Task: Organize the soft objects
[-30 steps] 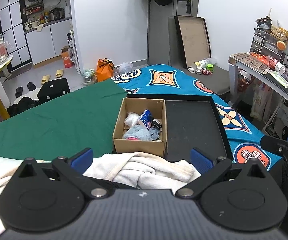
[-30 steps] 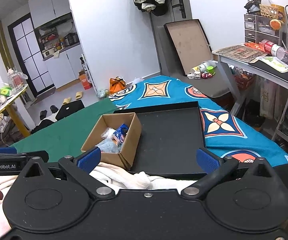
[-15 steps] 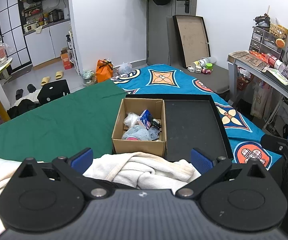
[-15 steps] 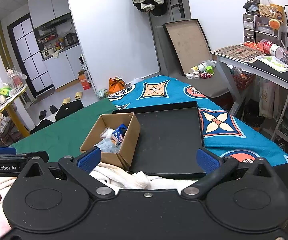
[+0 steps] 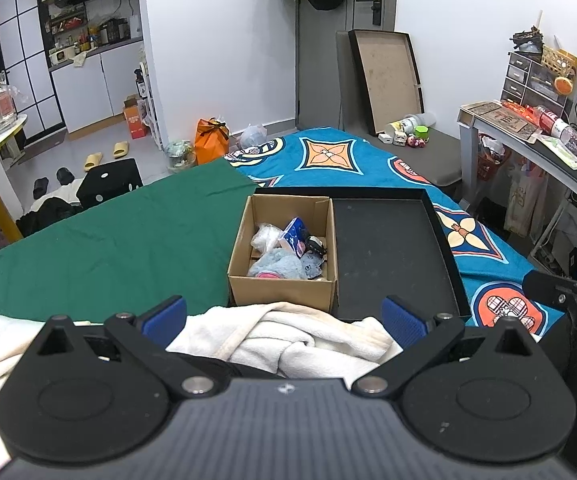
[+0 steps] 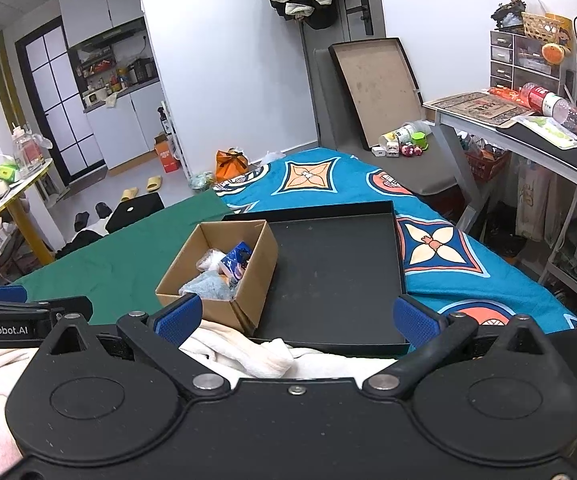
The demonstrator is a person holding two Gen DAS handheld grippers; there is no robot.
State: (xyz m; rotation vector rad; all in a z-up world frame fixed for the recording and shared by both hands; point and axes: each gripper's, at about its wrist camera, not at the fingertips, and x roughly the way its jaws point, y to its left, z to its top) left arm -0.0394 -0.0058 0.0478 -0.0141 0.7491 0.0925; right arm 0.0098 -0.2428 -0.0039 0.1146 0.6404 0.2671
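A box (image 5: 282, 280) stands in the left part of a tray (image 5: 392, 256) on the bed (image 5: 108, 248), with soft things (image 5: 284, 266) inside. A towel (image 5: 308, 340) lies just before both. A desk (image 5: 548, 148) stands right of the bed.

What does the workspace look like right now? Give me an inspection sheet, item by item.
Surface: bed with a green cloth on its left part and a blue patterned cover on the right.
Job's things: cardboard box holding a light blue plush and small packets, sitting in the left part of a black tray; white towel bunched at the near edge.
Clutter: nothing seen on the tray's bare part.
Grippers: left gripper and right gripper both open, each above the towel, holding nothing.
Cables: nothing seen.
Surroundings: desk to the right, orange bag and slippers on the floor.
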